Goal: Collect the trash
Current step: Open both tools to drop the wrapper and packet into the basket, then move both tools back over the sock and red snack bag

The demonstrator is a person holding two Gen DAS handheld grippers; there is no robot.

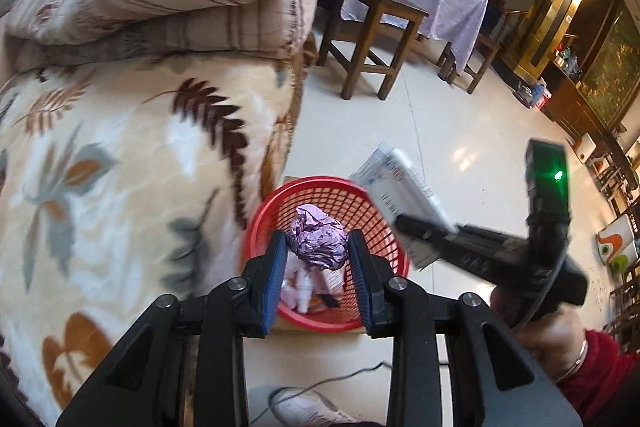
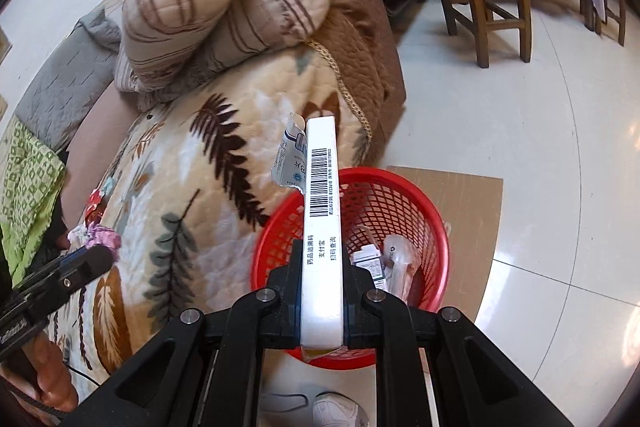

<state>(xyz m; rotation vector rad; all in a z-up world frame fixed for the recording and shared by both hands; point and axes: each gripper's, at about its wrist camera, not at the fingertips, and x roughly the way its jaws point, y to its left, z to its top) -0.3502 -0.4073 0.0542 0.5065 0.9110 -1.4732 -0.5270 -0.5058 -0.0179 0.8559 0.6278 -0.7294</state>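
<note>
Left wrist view: the left gripper hangs over a red mesh basket on the floor, its jaws parted around a crumpled purple paper ball without visibly pressing it. Right wrist view: the right gripper has its jaws clamped on a white medicine box above the basket's rim, beside a leaf-patterned blanket.

Red mesh basket; leaf-print blanket

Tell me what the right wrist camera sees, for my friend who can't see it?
The right gripper is shut on a white box with a barcode, above a red basket holding trash, beside a leaf-patterned blanket.
</note>
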